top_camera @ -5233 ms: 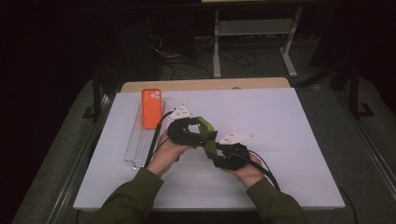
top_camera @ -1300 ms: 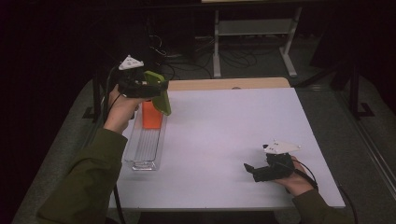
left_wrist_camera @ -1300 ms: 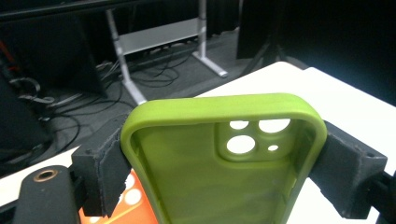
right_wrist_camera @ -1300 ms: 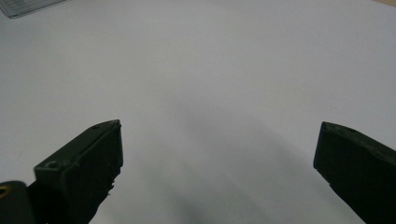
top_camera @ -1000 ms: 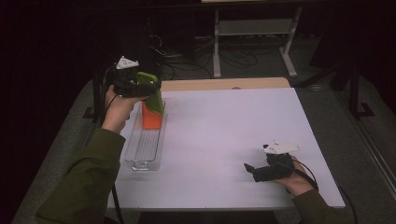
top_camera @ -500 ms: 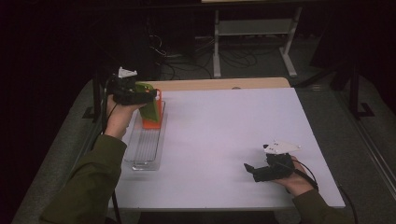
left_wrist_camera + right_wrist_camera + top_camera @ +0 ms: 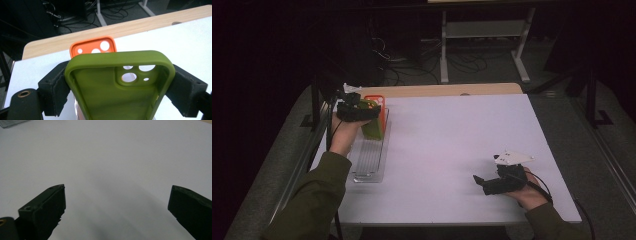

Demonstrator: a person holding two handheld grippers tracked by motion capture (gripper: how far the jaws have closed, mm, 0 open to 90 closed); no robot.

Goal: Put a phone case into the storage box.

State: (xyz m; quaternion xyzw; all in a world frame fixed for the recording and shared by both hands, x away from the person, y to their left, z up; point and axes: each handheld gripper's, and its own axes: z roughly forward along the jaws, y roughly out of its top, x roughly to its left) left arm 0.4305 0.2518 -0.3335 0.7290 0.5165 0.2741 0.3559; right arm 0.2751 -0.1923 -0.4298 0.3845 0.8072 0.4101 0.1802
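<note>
from the high view, the left gripper [image 7: 373,113] sits at the far left corner of the white table [image 7: 462,150], clamped on a green phone case [image 7: 373,125]. the case hangs tilted under the jaws, its long axis running roughly from the far edge toward the person and downward, over the far end of a clear plastic tray [image 7: 371,155] whose own long axis runs near to far along the left edge of the table. an orange phone case [image 7: 377,102] stands just behind the green one at the far end of the tray; whether the two touch cannot be told here. the right gripper [image 7: 482,181] rests low at the near right of the table, well apart from the tray, its jaws pointing left across the bare top.

in the left gripper view, the two black pads press the long sides of the green phone case [image 7: 117,85] from either flank. its hollow inside faces the camera, its camera-hole end points away from the gripper, and its long axis runs along the jaws. the orange phone case [image 7: 93,47] peeks over its far edge, camera holes uppermost.

in the right gripper view, the jaws stand wide apart, released, with nothing between them but the white table [image 7: 112,157]. a corner of the clear plastic tray [image 7: 12,123] shows at the top left.
</note>
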